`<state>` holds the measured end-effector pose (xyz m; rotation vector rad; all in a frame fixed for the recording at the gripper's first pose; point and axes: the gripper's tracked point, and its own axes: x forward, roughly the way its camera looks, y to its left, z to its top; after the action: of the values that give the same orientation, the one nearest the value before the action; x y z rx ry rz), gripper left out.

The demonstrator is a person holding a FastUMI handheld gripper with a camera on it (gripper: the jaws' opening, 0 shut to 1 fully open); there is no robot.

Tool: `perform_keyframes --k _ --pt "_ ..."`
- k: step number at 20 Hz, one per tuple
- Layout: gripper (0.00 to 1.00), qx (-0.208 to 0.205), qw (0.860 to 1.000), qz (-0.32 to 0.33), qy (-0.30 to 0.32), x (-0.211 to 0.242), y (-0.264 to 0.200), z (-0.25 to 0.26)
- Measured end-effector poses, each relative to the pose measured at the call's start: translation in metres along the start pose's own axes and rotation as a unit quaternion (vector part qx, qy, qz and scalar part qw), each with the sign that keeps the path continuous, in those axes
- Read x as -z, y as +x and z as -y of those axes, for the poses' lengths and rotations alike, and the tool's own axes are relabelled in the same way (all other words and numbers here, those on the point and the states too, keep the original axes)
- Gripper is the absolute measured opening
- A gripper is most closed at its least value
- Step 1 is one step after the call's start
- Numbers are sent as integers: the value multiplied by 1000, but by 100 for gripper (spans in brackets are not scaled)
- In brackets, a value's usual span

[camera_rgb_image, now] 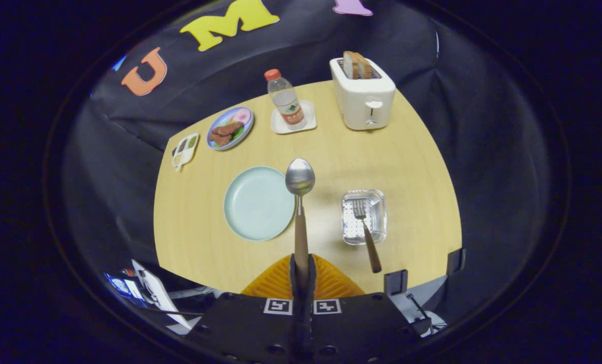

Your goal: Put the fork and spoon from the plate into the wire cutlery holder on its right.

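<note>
My gripper (301, 268) is shut on the brown handle of a spoon (299, 202), which points straight ahead with its steel bowl raised over the table. Just left of the spoon's bowl lies the pale green plate (258, 202), with nothing on it. To the right of the fingers sits the wire cutlery holder (364, 216). A fork (366, 232) rests in it, tines inside and its brown handle sticking out over the near rim. The orange fingers (280, 283) press together around the spoon handle.
Beyond the plate stand a white toaster (364, 98) with bread slices, a bottle (286, 103) on a white coaster, a blue plate of food (230, 127) and a small divided dish (185, 149). The round wooden table (407, 167) ends in black cloth all around.
</note>
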<state>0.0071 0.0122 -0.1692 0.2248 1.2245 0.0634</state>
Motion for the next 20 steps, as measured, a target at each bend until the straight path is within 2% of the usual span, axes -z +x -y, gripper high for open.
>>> perform_keyframes --k 4,8,20 --pt "0 -5 998 -49 39 12 -3 31" --pt "0 12 995 -89 50 24 5 58" --pt "2 15 980 -171 102 24 33 65"
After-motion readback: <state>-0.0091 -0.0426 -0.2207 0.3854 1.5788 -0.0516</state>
